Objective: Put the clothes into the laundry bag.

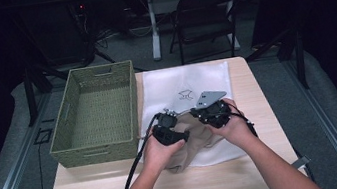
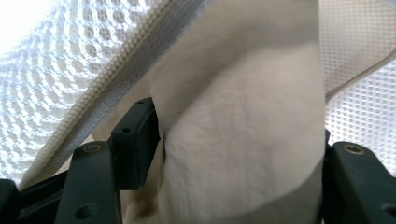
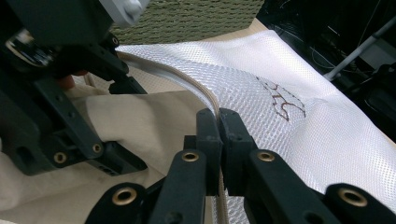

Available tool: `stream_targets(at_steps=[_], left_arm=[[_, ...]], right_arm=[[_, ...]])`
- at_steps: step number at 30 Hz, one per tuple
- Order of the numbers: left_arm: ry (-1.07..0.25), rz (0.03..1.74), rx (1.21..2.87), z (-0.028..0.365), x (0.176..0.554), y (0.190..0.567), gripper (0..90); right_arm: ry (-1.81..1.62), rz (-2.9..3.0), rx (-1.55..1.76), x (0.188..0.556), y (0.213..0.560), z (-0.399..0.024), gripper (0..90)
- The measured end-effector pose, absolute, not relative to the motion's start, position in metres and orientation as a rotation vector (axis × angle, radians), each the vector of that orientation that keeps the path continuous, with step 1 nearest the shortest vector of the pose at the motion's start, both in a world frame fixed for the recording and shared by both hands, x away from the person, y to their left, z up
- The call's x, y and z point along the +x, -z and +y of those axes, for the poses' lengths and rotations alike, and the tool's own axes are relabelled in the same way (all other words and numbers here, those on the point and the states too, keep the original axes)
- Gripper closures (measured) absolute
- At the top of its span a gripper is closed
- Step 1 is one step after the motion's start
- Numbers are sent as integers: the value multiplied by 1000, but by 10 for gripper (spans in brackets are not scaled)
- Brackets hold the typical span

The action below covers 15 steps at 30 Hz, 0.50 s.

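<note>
High view: a pale wooden counter [image 1: 267, 160] is recorded, with dark floor on every side and a black folding chair [image 1: 205, 13] beyond its far edge. The left portion is occupied by a rectangular olive-green woven basket [image 1: 93, 113], its long axis running from the near edge toward the far edge; its near wall is set back from the counter's front edge, so a bare strip is left there. Just beside the basket's right wall a white mesh laundry bag [image 1: 190, 83] is laid flat, its long axis likewise running away from the person and its far end reaching the far edge. A bare margin of counter is left to the right of the bag. A small dark printed mark is carried on the bag's upper face.

At the bag's near end a beige fabric garment [image 1: 198, 138] is bunched, partly lying over the mesh.

Left tongs [image 1: 173, 124]: held over the garment at the bag's near end. Left gripper view: a thick fold of the beige cloth [image 2: 243, 140] is gripped between the jaws, with the bag's zipped edge [image 2: 107, 93] running diagonally beside it.

Right tongs [image 1: 207, 111]: held just beside the left ones. Right gripper view: the right tongs [image 3: 218, 126] are closed narrow on the curved zipped rim of the mesh bag [image 3: 205, 95], which is lifted clear of the garment beneath.
</note>
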<state>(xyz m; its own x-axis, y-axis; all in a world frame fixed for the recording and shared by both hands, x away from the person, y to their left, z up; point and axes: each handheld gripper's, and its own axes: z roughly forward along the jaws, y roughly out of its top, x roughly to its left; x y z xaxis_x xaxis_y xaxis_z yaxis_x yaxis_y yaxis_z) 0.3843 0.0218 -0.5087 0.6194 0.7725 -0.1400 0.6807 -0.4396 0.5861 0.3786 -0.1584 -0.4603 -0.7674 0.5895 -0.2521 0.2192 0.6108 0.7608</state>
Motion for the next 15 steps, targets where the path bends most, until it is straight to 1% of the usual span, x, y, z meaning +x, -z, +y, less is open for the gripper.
stream_targets(at_steps=[15], left_arm=[[-212,1075,2223,34,363,486,346]], right_arm=[[-1016,2358,642,379,461,-158,872]])
